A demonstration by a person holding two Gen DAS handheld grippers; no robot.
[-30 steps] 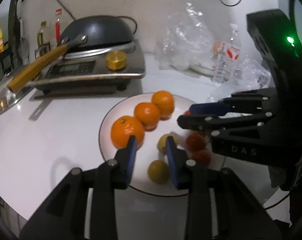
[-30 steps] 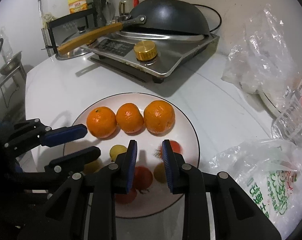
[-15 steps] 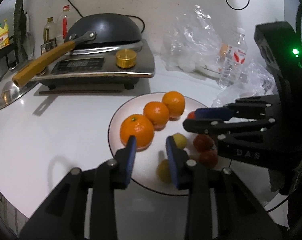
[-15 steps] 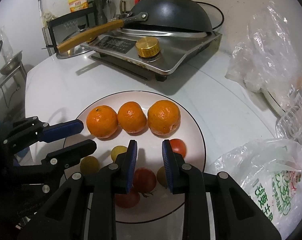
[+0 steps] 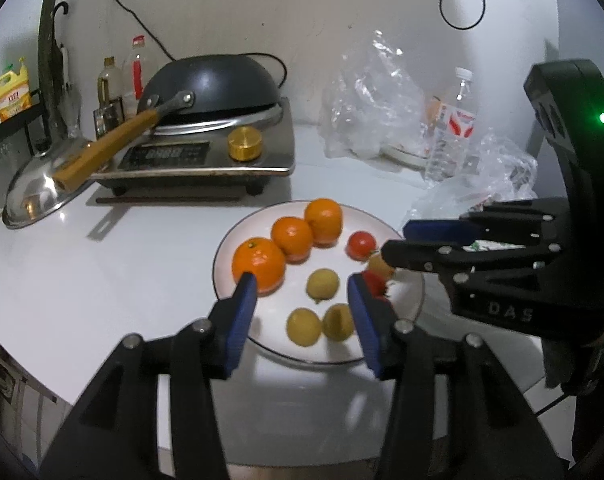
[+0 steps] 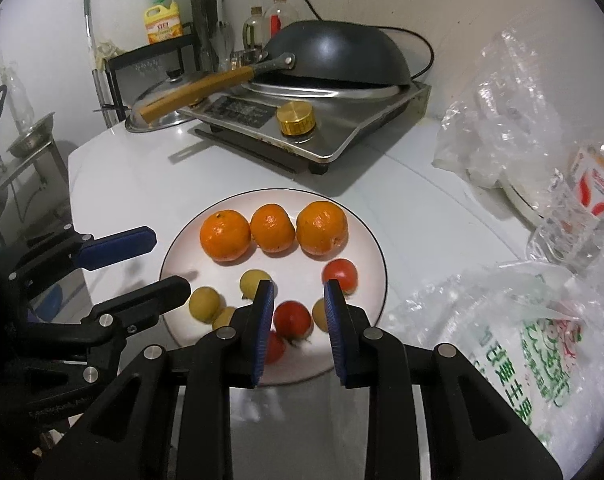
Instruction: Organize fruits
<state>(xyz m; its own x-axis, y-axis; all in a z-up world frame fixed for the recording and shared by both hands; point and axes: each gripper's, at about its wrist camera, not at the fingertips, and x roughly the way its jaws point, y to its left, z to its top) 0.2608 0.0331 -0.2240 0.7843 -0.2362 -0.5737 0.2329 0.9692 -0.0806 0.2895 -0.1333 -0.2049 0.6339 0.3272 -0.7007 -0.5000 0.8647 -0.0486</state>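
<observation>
The left gripper (image 5: 302,308) hung over the near edge of the plate (image 5: 262,224), and its jaws had just been opening — they stood apart, released, with nothing pinched. 2 yellow fruits (image 5: 304,326) lay side by side on the plate between and just beyond its blue pads (image 5: 242,312), not touched by them. A 3rd yellow fruit (image 5: 323,285) sat a little farther in.

The right gripper (image 6: 296,300) hovered over its own side of the same plate, clenched as tight as it goes, with only a narrow gap left between its pads and nothing in that gap. Below and beyond it lay a red fruit (image 6: 292,319); another red one (image 6: 274,347) was half hidden behind its left finger, and a yellow one (image 6: 321,314) peeked out by its right finger. In the left view this gripper reached in from the right and covered part of the fruit there.

Farther on the plate, 3 oranges (image 6: 272,228) sat in a row, touching, with 1 more red fruit (image 6: 341,275) just short of them.

Past the plate, on the white table (image 5: 102,260), stood a cooker (image 5: 206,156) with a dark wok (image 5: 214,84) upside down on it, a steel lid (image 5: 34,196) to its left, bottles (image 5: 110,80) behind — and crumpled plastic bags (image 6: 514,92) plus a water bottle (image 5: 454,132) off to the right.
</observation>
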